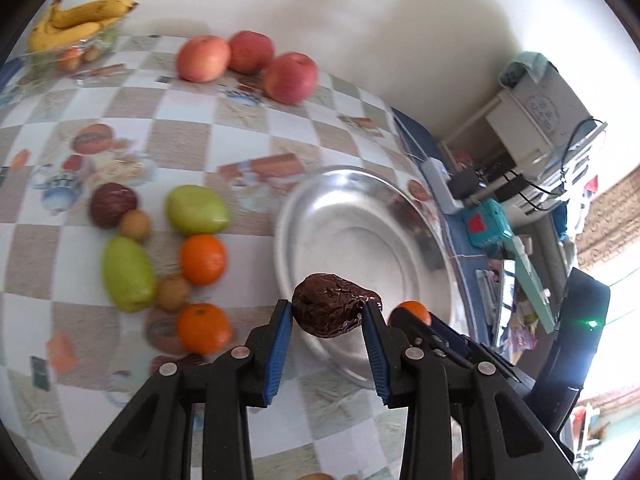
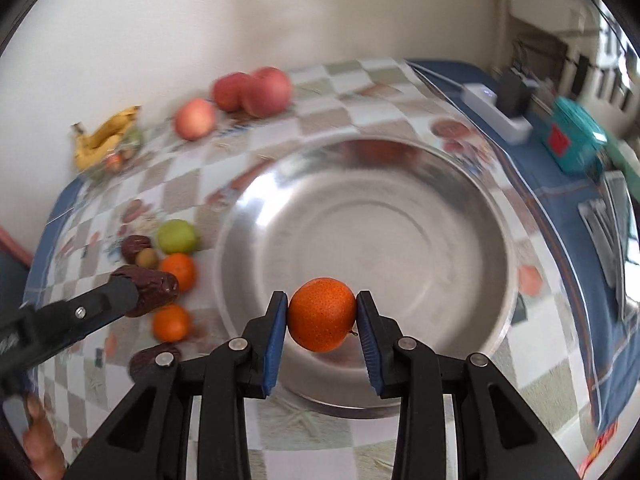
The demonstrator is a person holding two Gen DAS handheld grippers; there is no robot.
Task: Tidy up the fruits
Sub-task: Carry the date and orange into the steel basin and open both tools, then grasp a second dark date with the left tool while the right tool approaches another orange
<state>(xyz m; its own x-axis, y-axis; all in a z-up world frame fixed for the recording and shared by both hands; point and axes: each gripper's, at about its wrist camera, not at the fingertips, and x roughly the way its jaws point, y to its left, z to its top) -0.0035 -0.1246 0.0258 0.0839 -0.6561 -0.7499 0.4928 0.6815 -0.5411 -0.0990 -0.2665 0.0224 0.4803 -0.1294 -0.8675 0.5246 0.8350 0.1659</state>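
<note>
My left gripper (image 1: 327, 307) is shut on a dark, wrinkled red date (image 1: 336, 308), held above the near rim of an empty steel bowl (image 1: 360, 208). My right gripper (image 2: 322, 299) is shut on a small orange mandarin (image 2: 322, 314), also over the near side of the bowl (image 2: 380, 232). The right wrist view shows the date (image 2: 158, 290) at the left, pinched in the left gripper's fingers (image 2: 120, 294). In the left wrist view, the held mandarin (image 1: 416, 309) peeks out just right of the date.
Left of the bowl lie two green fruits (image 1: 196, 209), two mandarins (image 1: 202, 258), small brown longans (image 1: 136, 225) and dates (image 1: 113, 204). Three apples (image 1: 290, 77) sit by the wall, and bananas (image 1: 76, 20) in a glass dish at the far left. The table's right edge holds a power strip (image 2: 496, 110) and a teal box (image 2: 572, 140).
</note>
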